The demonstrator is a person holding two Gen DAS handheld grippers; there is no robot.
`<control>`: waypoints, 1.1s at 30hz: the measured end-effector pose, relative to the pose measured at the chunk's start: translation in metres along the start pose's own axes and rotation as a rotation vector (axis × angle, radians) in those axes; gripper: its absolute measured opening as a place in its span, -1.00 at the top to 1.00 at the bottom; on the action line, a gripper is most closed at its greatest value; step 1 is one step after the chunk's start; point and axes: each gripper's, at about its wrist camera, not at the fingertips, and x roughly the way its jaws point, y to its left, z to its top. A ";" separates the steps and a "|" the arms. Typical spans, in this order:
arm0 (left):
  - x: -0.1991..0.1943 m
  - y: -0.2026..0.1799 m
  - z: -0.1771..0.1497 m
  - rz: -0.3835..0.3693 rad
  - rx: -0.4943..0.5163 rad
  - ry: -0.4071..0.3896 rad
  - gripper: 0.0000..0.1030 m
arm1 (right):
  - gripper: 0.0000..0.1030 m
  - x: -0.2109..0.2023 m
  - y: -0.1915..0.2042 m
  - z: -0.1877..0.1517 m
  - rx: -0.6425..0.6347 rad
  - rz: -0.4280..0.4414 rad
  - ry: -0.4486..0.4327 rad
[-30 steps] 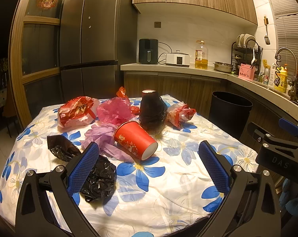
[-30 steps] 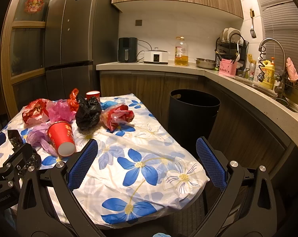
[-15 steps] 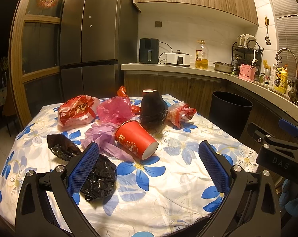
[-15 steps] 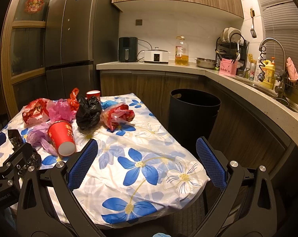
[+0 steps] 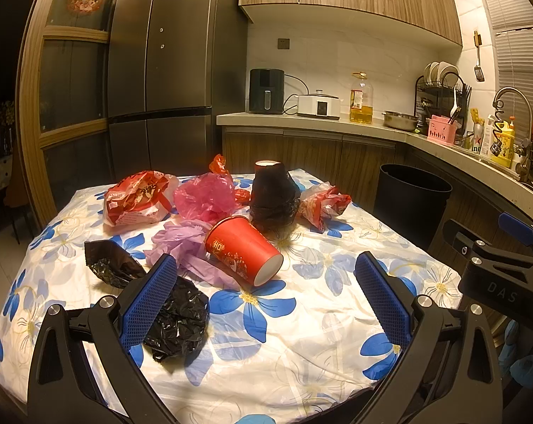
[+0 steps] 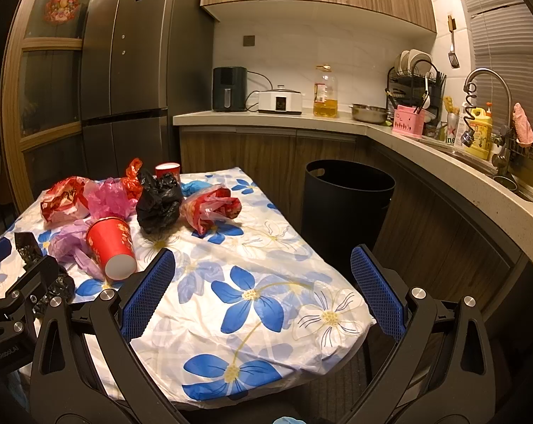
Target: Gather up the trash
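Observation:
Trash lies on a table with a flowered cloth (image 5: 266,335). A red paper cup (image 5: 243,249) (image 6: 111,245) lies on its side by a purple bag (image 5: 183,243). A crumpled black bag (image 5: 176,318) lies by my left gripper's left finger. Farther back are a pink bag (image 5: 206,199), red-and-white bags (image 5: 135,198) (image 5: 321,203), a black bag (image 5: 273,198) (image 6: 158,203) and an upright red cup (image 6: 167,169). A black bin (image 5: 411,199) (image 6: 345,194) stands right of the table. My left gripper (image 5: 266,293) and right gripper (image 6: 262,289) are open and empty above the table's near edge.
A counter (image 6: 301,118) runs behind and along the right with an air fryer, cooker, oil bottle, dish rack and sink tap (image 6: 485,81). A dark fridge (image 5: 174,70) stands behind the table. A small black wrapper (image 5: 104,254) lies at the left.

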 end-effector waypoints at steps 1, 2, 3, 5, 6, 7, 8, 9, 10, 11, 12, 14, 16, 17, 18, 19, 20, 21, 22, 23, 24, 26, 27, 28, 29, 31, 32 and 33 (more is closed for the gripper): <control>0.000 0.000 0.000 0.000 0.000 0.000 -0.89 | -0.90 0.000 0.000 0.000 0.000 -0.001 -0.001; 0.000 0.000 0.000 0.000 0.000 -0.001 -0.89 | -0.90 0.000 0.000 0.000 -0.001 -0.001 -0.001; 0.000 0.000 0.000 0.000 0.000 0.000 -0.89 | -0.90 0.000 -0.001 0.000 0.000 0.000 0.000; 0.000 0.000 0.000 -0.001 -0.001 0.000 -0.89 | -0.90 0.000 -0.001 0.001 -0.001 -0.001 0.000; 0.000 0.000 0.000 -0.001 -0.001 0.000 -0.89 | -0.90 0.000 0.000 0.000 -0.001 0.000 0.000; 0.000 0.000 0.000 -0.001 -0.001 0.000 -0.89 | -0.90 0.000 0.000 0.000 0.000 0.000 0.000; 0.000 0.000 0.000 0.000 0.000 0.002 -0.89 | -0.90 0.000 0.000 0.001 0.000 0.000 0.000; 0.000 0.000 0.000 -0.001 -0.001 0.002 -0.89 | -0.90 0.000 0.000 0.000 -0.001 -0.001 0.000; 0.000 0.000 0.000 -0.001 -0.002 0.000 -0.89 | -0.90 0.000 0.000 0.001 0.000 0.000 0.000; 0.000 0.000 0.000 -0.001 -0.002 0.000 -0.89 | -0.90 0.000 0.000 0.000 -0.001 0.000 -0.001; 0.000 0.000 0.000 -0.002 -0.002 0.000 -0.89 | -0.90 0.000 0.000 0.001 -0.001 -0.001 0.000; 0.000 0.000 0.000 -0.001 -0.001 0.000 -0.89 | -0.90 0.000 -0.001 0.001 0.000 0.000 0.000; 0.000 0.000 0.000 -0.002 -0.002 0.000 -0.89 | -0.90 0.000 0.000 0.001 0.000 -0.001 0.000; 0.002 0.000 -0.001 -0.003 -0.002 0.000 -0.89 | -0.90 0.000 0.000 0.001 0.000 -0.001 0.000; 0.002 0.000 -0.002 -0.003 -0.002 0.000 -0.89 | -0.90 0.000 0.000 0.000 0.000 -0.002 0.000; 0.002 0.000 -0.001 -0.002 -0.002 0.000 -0.89 | -0.90 0.000 0.000 0.001 0.000 -0.001 0.000; 0.002 0.000 -0.001 -0.003 -0.002 0.000 -0.89 | -0.90 0.000 -0.001 0.001 0.000 -0.001 0.000; 0.002 0.001 -0.002 -0.003 -0.003 0.000 -0.89 | -0.90 0.000 0.000 0.001 0.000 -0.001 0.000; 0.002 0.000 -0.001 -0.002 -0.003 0.000 -0.89 | -0.90 0.000 0.000 0.001 0.000 -0.001 -0.001; 0.002 0.000 -0.001 -0.002 -0.003 0.000 -0.89 | -0.90 0.000 -0.001 0.001 0.000 -0.001 0.001; 0.002 0.000 -0.001 -0.002 -0.003 0.000 -0.89 | -0.90 0.000 0.000 0.001 0.000 -0.001 0.001; 0.002 0.001 -0.001 -0.002 -0.003 0.000 -0.89 | -0.90 0.000 0.001 0.001 0.000 -0.001 0.001; 0.002 0.001 -0.002 -0.003 -0.003 0.000 -0.89 | -0.90 0.000 0.001 0.001 0.000 -0.002 0.001; 0.002 0.001 -0.002 -0.003 -0.004 0.001 -0.89 | -0.90 0.000 0.001 0.001 0.000 -0.001 0.001; 0.002 0.001 -0.001 -0.003 -0.004 0.000 -0.89 | -0.90 0.000 0.001 0.001 0.000 -0.001 0.001; 0.002 0.001 -0.002 -0.002 -0.004 0.001 -0.89 | -0.90 0.000 0.001 0.001 0.000 -0.001 0.001; 0.002 0.001 -0.001 -0.003 -0.005 0.000 -0.89 | -0.90 0.000 0.001 0.001 0.000 -0.001 0.002; 0.002 0.001 -0.001 -0.003 -0.005 0.000 -0.89 | -0.90 0.000 0.001 0.001 0.000 -0.002 0.001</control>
